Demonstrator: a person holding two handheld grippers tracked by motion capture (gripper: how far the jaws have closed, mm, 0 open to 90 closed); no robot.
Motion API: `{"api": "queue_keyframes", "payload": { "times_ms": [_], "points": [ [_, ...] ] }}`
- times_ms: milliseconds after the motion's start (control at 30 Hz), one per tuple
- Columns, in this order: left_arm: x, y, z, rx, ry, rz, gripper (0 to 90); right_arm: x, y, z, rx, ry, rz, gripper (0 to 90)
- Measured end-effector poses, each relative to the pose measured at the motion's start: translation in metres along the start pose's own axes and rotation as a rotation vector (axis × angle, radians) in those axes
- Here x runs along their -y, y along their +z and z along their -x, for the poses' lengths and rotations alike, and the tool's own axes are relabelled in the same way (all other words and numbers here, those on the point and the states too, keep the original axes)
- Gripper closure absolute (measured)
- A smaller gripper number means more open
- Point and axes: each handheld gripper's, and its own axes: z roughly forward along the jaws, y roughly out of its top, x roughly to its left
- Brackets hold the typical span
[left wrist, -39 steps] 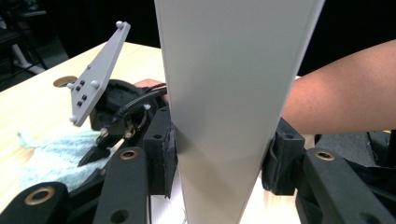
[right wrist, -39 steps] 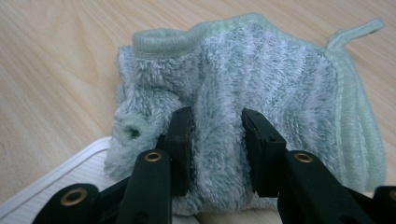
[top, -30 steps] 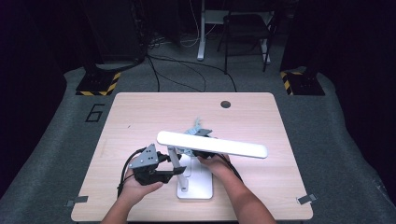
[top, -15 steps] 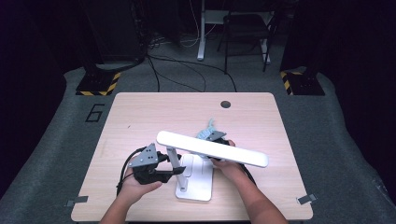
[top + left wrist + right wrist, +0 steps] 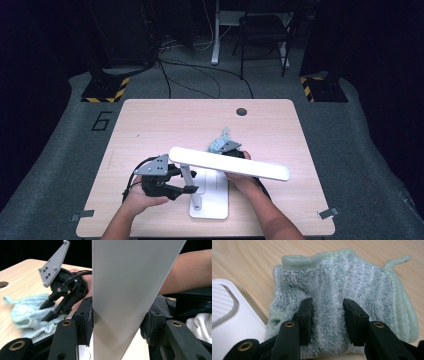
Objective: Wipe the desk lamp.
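Observation:
A white desk lamp stands near the table's front edge, its long head (image 5: 230, 164) above a flat base (image 5: 210, 200). My left gripper (image 5: 186, 181) is shut on the lamp's slim white arm (image 5: 125, 290). Its pads (image 5: 87, 322) lie against both sides, and the jaws have just been opening a little. A fluffy pale green cloth (image 5: 352, 277) lies on the table behind the lamp. My right gripper (image 5: 327, 315) points down onto it. Its jaws have just been opening, and they stand apart with cloth between the pads (image 5: 305, 315).
The lamp base's corner (image 5: 229, 315) lies just left of the cloth (image 5: 219, 142). A round cable hole (image 5: 242, 111) sits at the table's far edge. Black cables trail from both grippers. Off the table stand a chair and yellow-black striped stands on grey floor.
The right hand has shifted right behind the lamp head and set its jaws on the cloth on the table. The head's right end has swung toward the front edge. The left hand stayed put.

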Motion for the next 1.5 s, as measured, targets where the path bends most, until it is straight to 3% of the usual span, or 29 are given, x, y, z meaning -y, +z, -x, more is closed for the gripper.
{"api": "queue_keyframes", "payload": {
  "times_ms": [67,167,267,300,400,433,500,533,600,700,733,967,1133,1233,1333,1400,1500],
  "points": [
    [0.0,0.0,-0.001,0.008,-0.002,0.005,50.8,-0.003,0.002,-0.002,-0.015,0.005,-0.003,60.6],
    [-0.001,0.004,0.001,-0.021,0.021,0.002,51.9,-0.01,0.007,-0.01,-0.047,0.046,0.013,59.8],
    [-0.004,0.008,0.006,-0.052,0.03,-0.007,52.5,-0.019,0.012,-0.021,-0.058,0.014,0.009,59.6],
    [-0.005,0.009,0.007,-0.062,0.031,-0.01,52.6,-0.023,0.014,-0.025,-0.064,-0.022,0.015,59.8],
    [-0.005,0.01,0.01,-0.105,0.018,-0.007,52.9,-0.026,0.018,-0.031,-0.048,-0.031,0.017,60.3],
    [-0.005,0.011,0.011,-0.114,0.02,-0.004,53.0,-0.025,0.018,-0.029,-0.061,-0.009,0.008,60.5],
    [-0.007,0.013,0.013,-0.137,0.018,-0.011,53.0,-0.024,0.015,-0.023,-0.077,-0.011,-0.011,60.5],
    [-0.007,0.014,0.013,-0.143,0.024,-0.015,53.1,-0.023,0.014,-0.021,-0.074,-0.003,-0.017,60.5],
    [-0.008,0.015,0.014,-0.146,0.018,-0.019,53.1,-0.019,0.012,-0.013,-0.064,-0.037,-0.015,60.5],
    [-0.007,0.015,0.014,-0.157,0.015,-0.012,53.2,-0.013,0.006,-0.006,-0.051,-0.015,-0.026,60.5],
    [-0.007,0.015,0.014,-0.165,0.006,-0.013,53.2,-0.01,0.003,0.001,-0.046,-0.048,-0.029,60.5],
    [-0.007,0.016,0.015,-0.174,0.0,-0.009,53.3,0.007,-0.013,0.019,-0.005,-0.058,-0.05,60.7],
    [-0.007,0.016,0.015,-0.187,0.002,-0.011,53.3,0.02,-0.021,0.029,0.004,-0.026,-0.045,60.7],
    [-0.007,0.017,0.014,-0.195,0.0,-0.007,53.2,0.022,-0.025,0.031,0.017,0.02,-0.061,58.7],
    [-0.007,0.017,0.012,-0.213,-0.007,0.0,53.2,0.019,-0.03,0.031,0.039,0.033,-0.038,55.1],
    [-0.006,0.015,0.009,-0.226,-0.01,0.002,53.1,0.018,-0.032,0.032,0.066,0.024,0.013,48.9],
    [-0.005,0.014,0.007,-0.233,-0.015,0.012,53.1,0.018,-0.028,0.036,0.09,0.062,0.026,43.3]
  ]
}}
